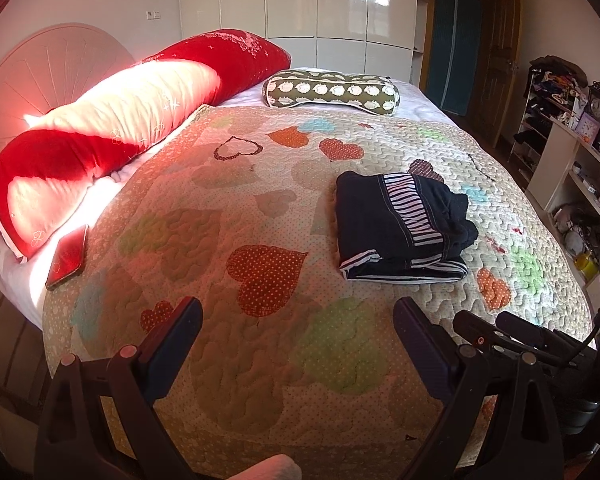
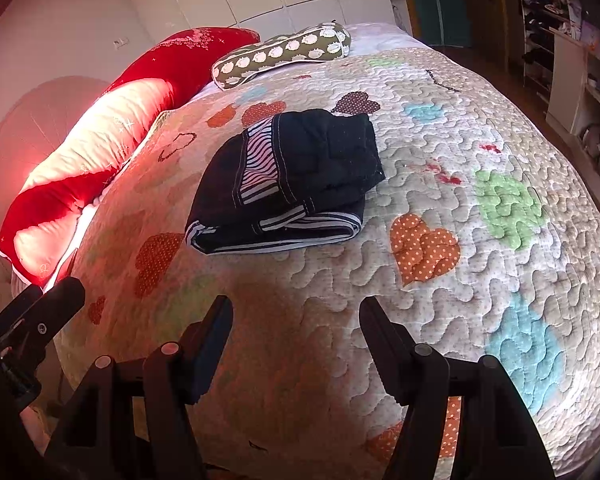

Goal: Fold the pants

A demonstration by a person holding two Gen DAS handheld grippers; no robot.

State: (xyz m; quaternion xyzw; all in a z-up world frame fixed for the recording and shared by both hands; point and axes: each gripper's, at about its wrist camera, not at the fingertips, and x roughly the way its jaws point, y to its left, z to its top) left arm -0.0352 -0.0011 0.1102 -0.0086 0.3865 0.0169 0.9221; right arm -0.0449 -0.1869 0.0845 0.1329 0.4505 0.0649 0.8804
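The dark navy pants (image 1: 400,226) with a black-and-white striped band lie folded in a compact stack on the quilted bedspread (image 1: 260,360). They also show in the right wrist view (image 2: 292,184). My left gripper (image 1: 298,316) is open and empty, held above the quilt, nearer than the pants and to their left. My right gripper (image 2: 296,316) is open and empty, just in front of the pants and apart from them. The right gripper also shows in the left wrist view (image 1: 500,332) at the lower right.
A long red pillow (image 1: 112,120) lies along the headboard on the left. A green patterned bolster (image 1: 332,90) lies at the far end. A red phone (image 1: 68,256) lies on the sheet at the left edge. Shelves (image 1: 572,168) with clutter stand right of the bed.
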